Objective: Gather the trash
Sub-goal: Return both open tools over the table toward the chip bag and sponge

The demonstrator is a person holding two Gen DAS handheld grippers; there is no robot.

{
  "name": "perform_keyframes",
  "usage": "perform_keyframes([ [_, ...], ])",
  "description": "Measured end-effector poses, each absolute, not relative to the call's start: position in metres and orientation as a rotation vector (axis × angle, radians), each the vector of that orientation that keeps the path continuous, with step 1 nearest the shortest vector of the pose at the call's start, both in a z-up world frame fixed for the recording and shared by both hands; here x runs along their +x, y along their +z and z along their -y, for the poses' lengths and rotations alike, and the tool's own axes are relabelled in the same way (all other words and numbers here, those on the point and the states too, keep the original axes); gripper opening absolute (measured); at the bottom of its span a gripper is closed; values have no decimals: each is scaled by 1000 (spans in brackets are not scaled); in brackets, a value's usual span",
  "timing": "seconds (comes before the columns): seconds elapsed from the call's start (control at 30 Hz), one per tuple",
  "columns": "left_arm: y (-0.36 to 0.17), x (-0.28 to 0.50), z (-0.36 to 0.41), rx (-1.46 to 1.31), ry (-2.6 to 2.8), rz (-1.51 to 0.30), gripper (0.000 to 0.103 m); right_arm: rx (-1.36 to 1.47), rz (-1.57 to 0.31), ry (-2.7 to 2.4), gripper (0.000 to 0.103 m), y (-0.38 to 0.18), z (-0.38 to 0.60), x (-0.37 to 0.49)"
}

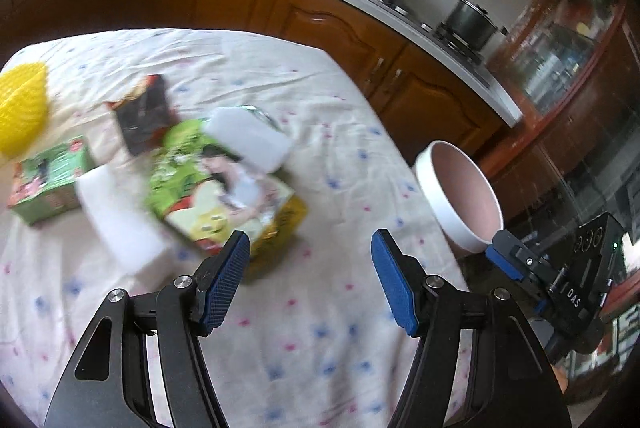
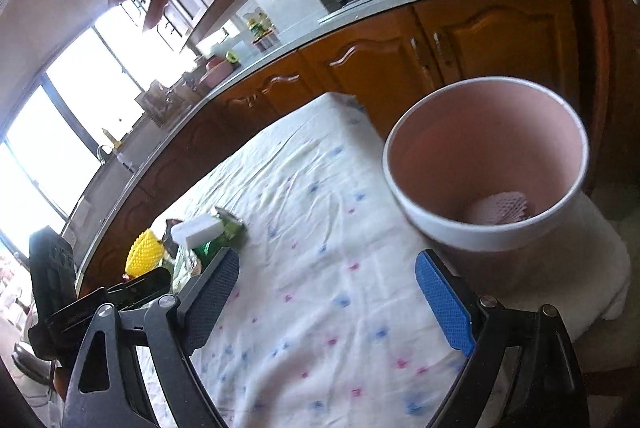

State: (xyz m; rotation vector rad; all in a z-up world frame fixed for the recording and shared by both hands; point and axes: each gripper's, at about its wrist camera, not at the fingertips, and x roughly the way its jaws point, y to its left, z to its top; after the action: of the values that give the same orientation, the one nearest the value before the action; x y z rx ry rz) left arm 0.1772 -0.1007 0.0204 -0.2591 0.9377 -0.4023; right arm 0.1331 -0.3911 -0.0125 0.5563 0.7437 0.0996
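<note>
Left wrist view: the left gripper [image 1: 310, 282] hovers over the flowered tablecloth [image 1: 320, 132] with its blue pads [image 1: 226, 280] spread wide and nothing between them. Taking the white bin [image 1: 460, 196] with the pink inside as landmark, the trash lies well to its left: a large printed carton [image 1: 224, 200] sits just beyond the left pad, a white foam block [image 1: 248, 138] rests on its far edge, a second white block [image 1: 120, 212] lies against its left side, and farther left are a dark packet [image 1: 142, 114], a green box [image 1: 48, 184] and a yellow spiky thing [image 1: 22, 104] (all blurred). The right gripper's body [image 1: 560, 284] shows just below the bin.

Right wrist view: the right gripper [image 2: 326, 302] is also wide apart and empty. The bin [image 2: 486, 164] stands just beyond its right pad [image 2: 444, 304], with a pale netted piece [image 2: 500, 210] at the bottom. The trash heap, including the white block [image 2: 198, 232] and the yellow thing [image 2: 144, 254], lies well left of the bin, beyond the left finger [image 2: 212, 298].
</note>
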Motion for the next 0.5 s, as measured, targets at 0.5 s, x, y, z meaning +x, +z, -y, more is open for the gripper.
perform_keyframes([
  [0.5,10,164,29,-315,-276,-931,64,518,-779,202,91,-13,339,145],
])
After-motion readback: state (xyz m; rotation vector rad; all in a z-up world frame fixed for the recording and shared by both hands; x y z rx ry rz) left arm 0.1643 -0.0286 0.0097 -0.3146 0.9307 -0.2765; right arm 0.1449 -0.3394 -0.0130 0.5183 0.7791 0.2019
